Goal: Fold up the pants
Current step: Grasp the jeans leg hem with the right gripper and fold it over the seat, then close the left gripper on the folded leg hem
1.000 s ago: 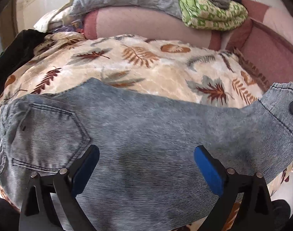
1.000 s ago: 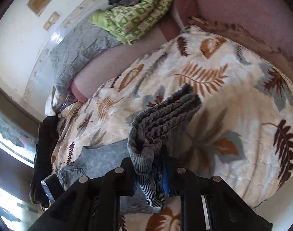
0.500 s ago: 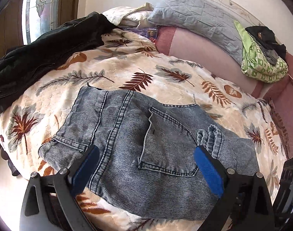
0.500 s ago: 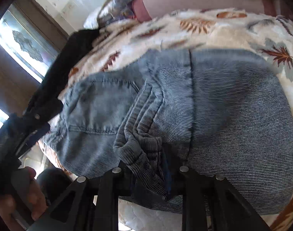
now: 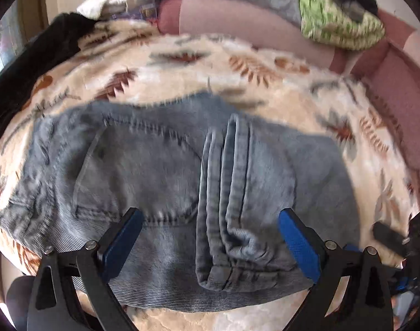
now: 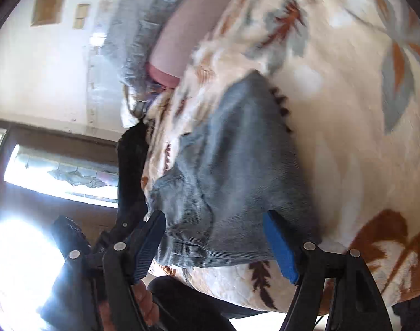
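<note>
Though motion blur softens both views, folded pants [image 5: 182, 182] lie on the bedspread [image 5: 265, 63]; both grippers' jaws released.

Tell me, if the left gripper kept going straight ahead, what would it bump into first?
Most likely the folded jeans. The left gripper is open and points right at them, with the folded-over leg ends lying between its fingers. How far above the denim it sits is hard to tell.
</note>
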